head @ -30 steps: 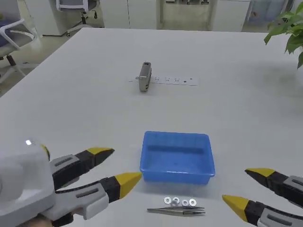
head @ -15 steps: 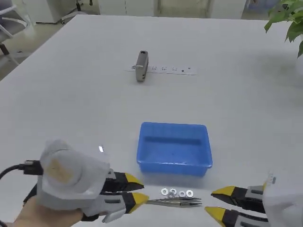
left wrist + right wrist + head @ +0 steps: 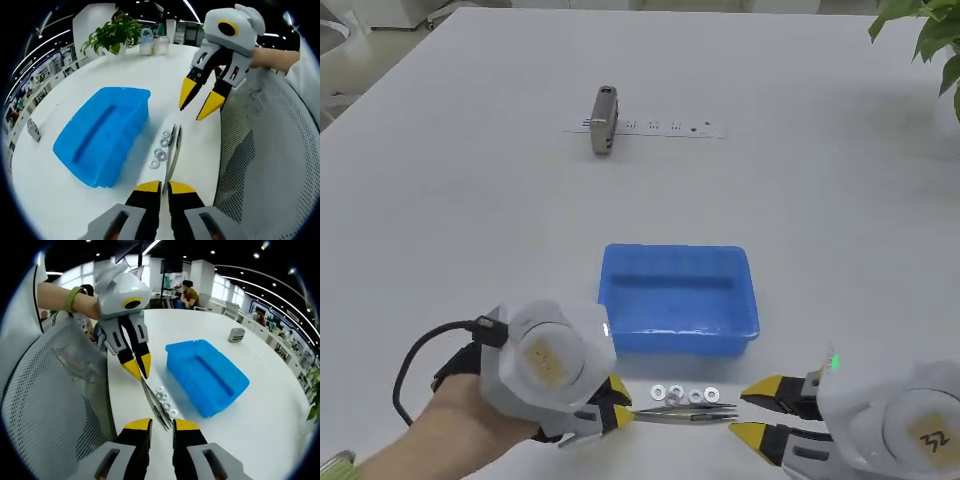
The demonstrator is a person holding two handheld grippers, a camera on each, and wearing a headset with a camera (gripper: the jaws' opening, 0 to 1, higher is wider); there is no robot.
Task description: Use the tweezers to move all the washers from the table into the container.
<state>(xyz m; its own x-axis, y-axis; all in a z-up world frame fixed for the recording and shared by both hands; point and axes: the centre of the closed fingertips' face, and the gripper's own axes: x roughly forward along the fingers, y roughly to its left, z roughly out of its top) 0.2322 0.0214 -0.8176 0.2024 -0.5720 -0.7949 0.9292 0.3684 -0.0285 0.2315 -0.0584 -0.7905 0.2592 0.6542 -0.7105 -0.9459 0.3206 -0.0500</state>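
Tweezers (image 3: 685, 413) are seen lying flat on the white bench (image 3: 470, 220), touching or just beside a row of four washers (image 3: 676, 394) at their 12 o'clock. The washers are set on the bench, just at 6 o'clock of the blue container (image 3: 678, 298). The left tool (image 3: 618, 410), gripped by a hand (image 3: 460, 425), is pressed together on the 9 o'clock end of the tweezers. The right tool (image 3: 752, 410) is spread and placed at the tweezers' 3 o'clock end; contact cannot be told. A power strip (image 3: 660, 127) with a grey adapter (image 3: 604, 106) is seen at 12 o'clock, well apart from the container. Plant leaves (image 3: 920, 30) are seen at 1 o'clock.
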